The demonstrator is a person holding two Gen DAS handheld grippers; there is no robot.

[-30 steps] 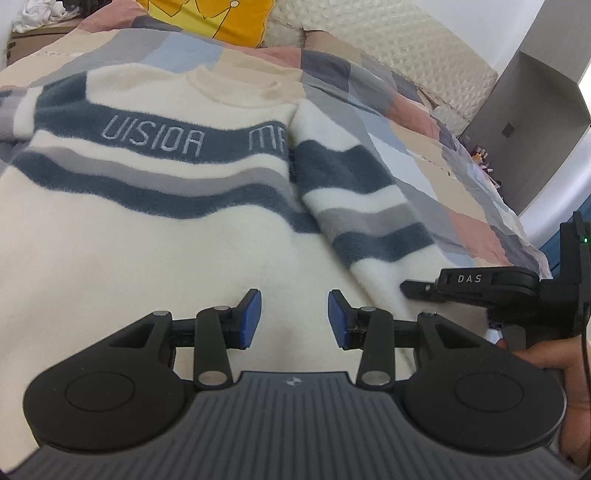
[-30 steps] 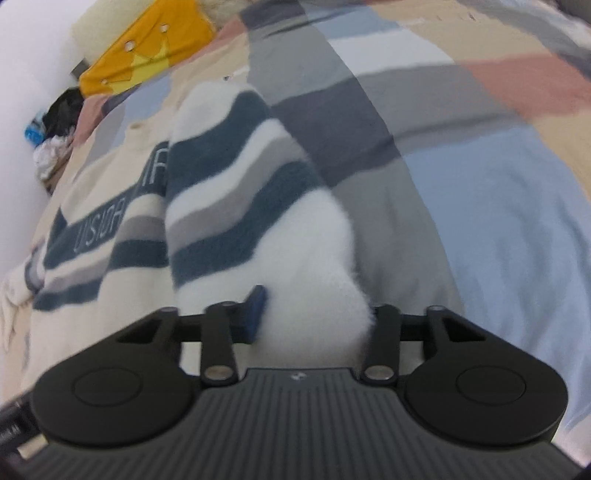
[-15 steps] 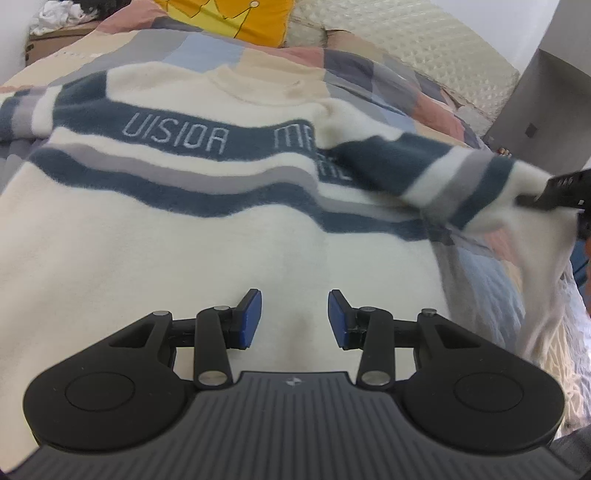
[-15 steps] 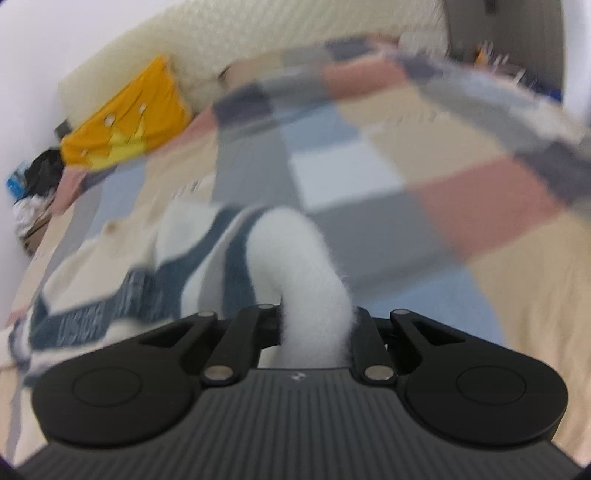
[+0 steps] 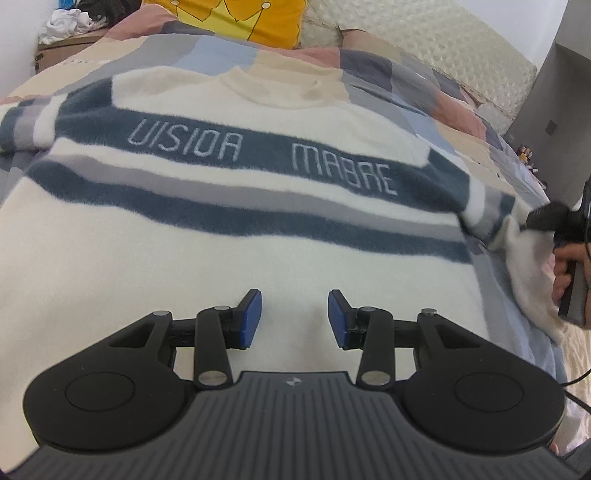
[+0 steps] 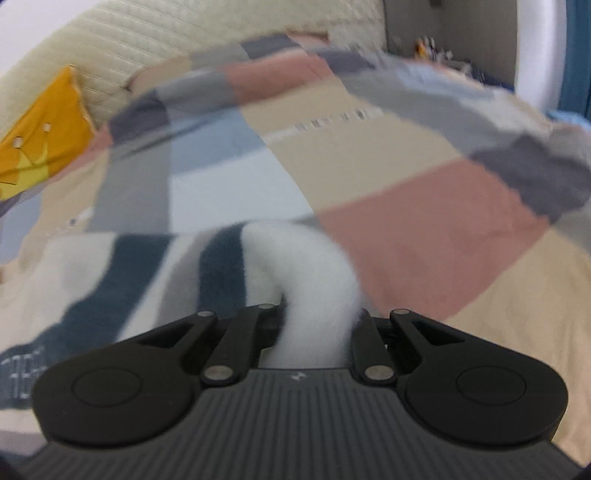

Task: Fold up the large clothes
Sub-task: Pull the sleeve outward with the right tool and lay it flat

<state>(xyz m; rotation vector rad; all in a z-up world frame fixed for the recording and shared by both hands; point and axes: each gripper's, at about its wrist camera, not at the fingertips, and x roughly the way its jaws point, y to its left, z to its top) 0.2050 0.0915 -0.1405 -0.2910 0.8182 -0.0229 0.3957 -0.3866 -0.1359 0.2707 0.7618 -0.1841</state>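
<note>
A large cream sweater [image 5: 184, 266] with navy and grey stripes and the words "UISIOA MABRE" lies face up on the bed. My left gripper [image 5: 294, 317] is open and empty, hovering over the sweater's lower body. My right gripper [image 6: 314, 325] is shut on the sweater's right sleeve [image 6: 306, 273], near the white cuff end, and holds it out to the right of the body. The right gripper also shows in the left wrist view [image 5: 546, 218], with the sleeve [image 5: 484, 214] stretched toward it. Its pads are hidden by the fleece.
A patchwork quilt [image 6: 406, 177] in pink, beige, grey and blue covers the bed. A yellow pillow [image 5: 240, 18] and cream quilted headboard [image 5: 424, 40] lie beyond the collar. A grey cabinet [image 5: 554, 92] stands at the right, a clothes pile [image 5: 70, 22] at the far left.
My right gripper closed on the sleeve that lay folded over the chest and pulled it out to the right, uncovering the full lettering. The left gripper stayed open and edged forward.
</note>
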